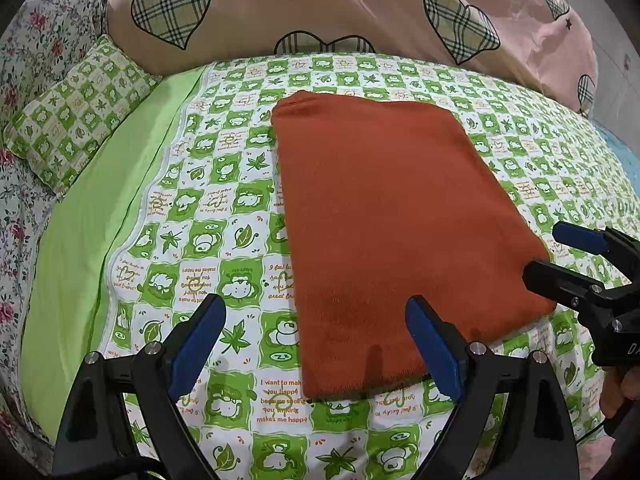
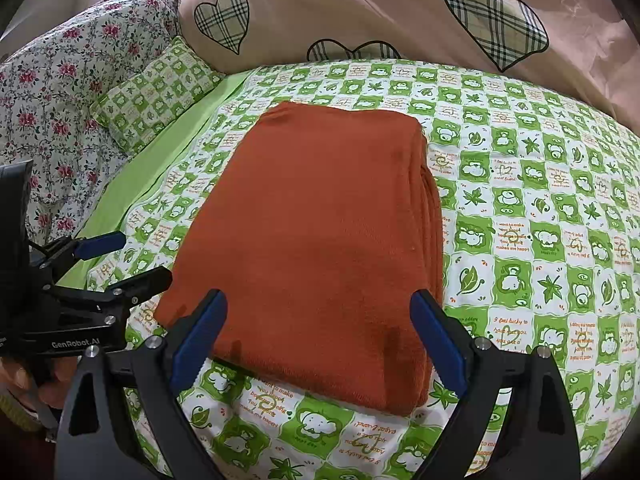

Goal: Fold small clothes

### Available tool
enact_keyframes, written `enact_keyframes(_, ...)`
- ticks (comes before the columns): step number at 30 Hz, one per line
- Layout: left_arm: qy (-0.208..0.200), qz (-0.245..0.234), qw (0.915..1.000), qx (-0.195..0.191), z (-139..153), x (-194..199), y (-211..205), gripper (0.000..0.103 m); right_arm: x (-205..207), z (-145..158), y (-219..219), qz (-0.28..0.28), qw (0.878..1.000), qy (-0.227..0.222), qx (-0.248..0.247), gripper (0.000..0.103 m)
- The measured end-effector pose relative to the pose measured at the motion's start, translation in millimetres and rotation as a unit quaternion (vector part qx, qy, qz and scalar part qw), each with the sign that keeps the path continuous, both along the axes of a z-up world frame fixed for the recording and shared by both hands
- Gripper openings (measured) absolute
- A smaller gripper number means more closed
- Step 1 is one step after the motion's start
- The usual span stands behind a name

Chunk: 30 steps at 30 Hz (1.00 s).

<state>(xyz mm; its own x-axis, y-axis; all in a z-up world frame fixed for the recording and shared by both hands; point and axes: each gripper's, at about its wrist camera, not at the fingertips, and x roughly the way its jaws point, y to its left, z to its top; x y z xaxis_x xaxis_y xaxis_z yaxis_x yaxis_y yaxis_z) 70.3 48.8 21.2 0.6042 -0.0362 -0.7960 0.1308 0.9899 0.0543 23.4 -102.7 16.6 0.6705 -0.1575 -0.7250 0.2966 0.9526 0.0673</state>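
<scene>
A rust-orange garment (image 1: 392,216) lies folded into a flat rectangle on the green checked bedsheet (image 1: 208,216). In the right wrist view the same garment (image 2: 320,240) shows stacked layers along its right edge. My left gripper (image 1: 316,320) hovers open over the garment's near left corner, nothing between its blue pads. My right gripper (image 2: 320,316) is open above the garment's near edge, empty too. From the left wrist camera, the right gripper (image 1: 560,256) enters at the right by the garment's near right corner. The left gripper (image 2: 128,256) appears at the left of the right wrist view.
A pink quilt with plaid hearts (image 1: 320,4) is bunched along the far side of the bed. A small green checked pillow (image 1: 76,112) and a floral cover (image 1: 24,80) lie at the left. A hand (image 2: 24,384) holds the left gripper's handle.
</scene>
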Motion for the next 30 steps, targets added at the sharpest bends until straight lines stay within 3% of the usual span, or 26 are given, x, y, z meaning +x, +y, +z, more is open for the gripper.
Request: enact_keyframes(30, -0.003, -0.002, 1.0000, 0.003, 0.1, 2.0, -2.6, 0.092, 0.9, 0.4, 0.1, 0.004, 1.000, -0.001, -0.005, 0.093)
